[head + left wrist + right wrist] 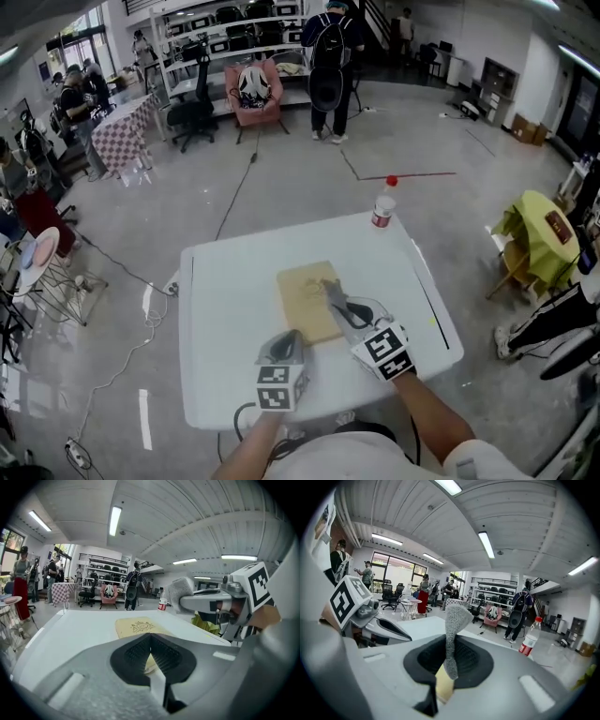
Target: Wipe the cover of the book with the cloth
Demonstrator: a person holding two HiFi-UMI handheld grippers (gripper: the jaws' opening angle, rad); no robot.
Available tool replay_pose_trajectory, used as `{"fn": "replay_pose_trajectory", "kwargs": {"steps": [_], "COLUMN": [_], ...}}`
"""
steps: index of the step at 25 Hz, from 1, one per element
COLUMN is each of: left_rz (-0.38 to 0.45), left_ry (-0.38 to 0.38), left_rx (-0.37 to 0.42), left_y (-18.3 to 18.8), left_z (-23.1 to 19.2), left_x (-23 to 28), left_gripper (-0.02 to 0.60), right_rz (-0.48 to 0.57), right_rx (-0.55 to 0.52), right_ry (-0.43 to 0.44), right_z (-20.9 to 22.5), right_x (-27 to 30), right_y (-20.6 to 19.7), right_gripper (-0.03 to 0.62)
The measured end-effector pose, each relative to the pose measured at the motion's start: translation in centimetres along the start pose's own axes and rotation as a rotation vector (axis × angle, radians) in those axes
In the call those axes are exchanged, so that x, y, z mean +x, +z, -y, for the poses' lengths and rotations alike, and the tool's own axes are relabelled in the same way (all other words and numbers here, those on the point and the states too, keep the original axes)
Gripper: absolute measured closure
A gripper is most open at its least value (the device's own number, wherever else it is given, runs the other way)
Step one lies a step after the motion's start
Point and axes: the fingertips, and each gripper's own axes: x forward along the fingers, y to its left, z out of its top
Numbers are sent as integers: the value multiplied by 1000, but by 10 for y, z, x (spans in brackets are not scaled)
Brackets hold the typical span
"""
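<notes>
White table (pixel 225 375) in an open hall carried the book (pixel 305 300) flat at centre. We found the right gripper (pixel 337 298) clamped on the grey cloth (pixel 453 620) over the cover's 3 o'clock side. The left gripper (pixel 286 345) sat closed and empty at its 6 o'clock edge. We advised flat, overlapping strokes with that edge pinned. Room was ample, save a bottle (pixel 382 208) at 1 o'clock.

Down between the fingers of the right gripper (pixel 449 660), the cloth (pixel 452 620) drops out of sight; the book (pixel 138 626) has its near edge hidden behind the fingers of the left gripper (pixel 151 653).
</notes>
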Motion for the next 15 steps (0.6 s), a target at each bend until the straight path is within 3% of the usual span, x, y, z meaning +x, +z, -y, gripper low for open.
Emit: {"fn": "replay_pose_trajectory", "kwargs": {"steps": [6, 15], "left_rz": [-62, -111], "left_ry": [48, 92], "left_rx": [-4, 6], "left_y": [-21, -30], "left_z": [-5, -7], "left_x": [19, 44], "left_gripper": [574, 574], "right_rz": [-25, -122], "right_rx": [-52, -253], "right_ry": [57, 145], "right_z": [22, 52], "right_x": [18, 64], "right_y": [-9, -29], "right_gripper": [566, 566]}}
